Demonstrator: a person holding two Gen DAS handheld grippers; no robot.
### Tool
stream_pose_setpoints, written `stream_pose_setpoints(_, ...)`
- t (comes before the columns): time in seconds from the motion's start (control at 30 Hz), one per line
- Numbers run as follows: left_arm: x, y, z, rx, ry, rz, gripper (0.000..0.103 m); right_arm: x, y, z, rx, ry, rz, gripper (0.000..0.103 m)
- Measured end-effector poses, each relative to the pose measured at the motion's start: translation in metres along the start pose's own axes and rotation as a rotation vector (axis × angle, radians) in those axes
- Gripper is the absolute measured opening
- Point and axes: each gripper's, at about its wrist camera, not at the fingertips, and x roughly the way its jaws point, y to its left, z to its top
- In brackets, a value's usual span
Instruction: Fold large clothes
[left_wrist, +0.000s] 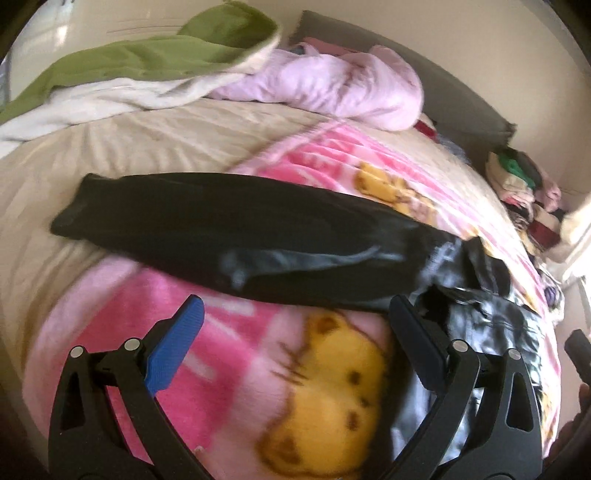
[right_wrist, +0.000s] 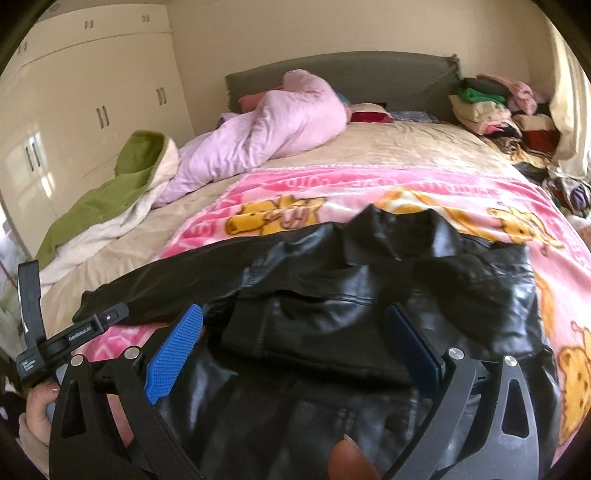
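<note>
Black leather jacket (right_wrist: 369, 295) lies on the pink cartoon-bear blanket (right_wrist: 406, 184), collar toward the headboard (right_wrist: 369, 74). One sleeve (left_wrist: 221, 221) is stretched straight out to your left, running off the pink blanket onto the beige bedspread (left_wrist: 147, 147). Jacket body is bunched and creased, with a dark fold lying across the front.

Your right gripper (right_wrist: 299, 350) is spread wide and empty; it hangs over the jacket body, fingers either side of the dark fold, blue pads (right_wrist: 173, 354) not closed on anything. Whether they touch the leather, can't tell.

Your left gripper (left_wrist: 295, 347) is also spread wide, nothing between the fingers. It's over the pink blanket just on the near side of the sleeve; the right-hand finger sits at the edge of the jacket body. The left-wrist view is motion-blurred, so contact there is unclear.

Your left hand (right_wrist: 37, 410) shows low left in the right-wrist view, gripping the left gripper's handle.

Further out: crumpled pale pink quilt (right_wrist: 258, 129) near the headboard, green-and-cream blanket (right_wrist: 110, 192) heaped at the bed's left edge, stack of mixed clothes (right_wrist: 491, 107) at the far right corner, cream wardrobe (right_wrist: 92, 92) along the left wall.
</note>
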Motion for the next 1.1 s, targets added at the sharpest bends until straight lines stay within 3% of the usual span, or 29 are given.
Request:
stream_pose_setpoints(0.33, 0.018, 0.056, 0.013, -0.169, 0.027, 0.065, 0.094, 0.032, 0.048, 0.020, -0.047, 0.030, 0.097, 0.099)
stream_pose_setpoints(0.57, 0.035, 0.094, 0.017, -0.281, 0.042, 0.116, 0.094, 0.048, 0.072, 0.016, -0.079, 0.054, 0.130, 0.099)
stream_pose_setpoints(0.83, 0.055, 0.123, 0.033, -0.350, -0.004, 0.165, 0.094, 0.058, 0.065, 0.003, -0.046, 0.111, 0.147, 0.099)
stream_pose_setpoints(0.93, 0.068, 0.145, 0.035, -0.422, 0.005, 0.171, 0.092, 0.055, 0.056, -0.001, -0.025, 0.118, 0.136, 0.099)
stream_pose_setpoints(0.97, 0.070, 0.149, 0.037, -0.433, -0.002, 0.175, 0.089, 0.054, 0.052, -0.003, -0.015, 0.119, 0.135, 0.099)
stream_pose_setpoints(1.03, 0.070, 0.151, 0.048, -0.418, -0.022, 0.194, 0.071, 0.051, 0.044, -0.007, 0.004, 0.121, 0.129, 0.099)
stream_pose_setpoints(1.1, 0.071, 0.153, 0.055, -0.411, -0.031, 0.173, 0.044, 0.050, 0.039, -0.009, 0.015, 0.123, 0.124, 0.099)
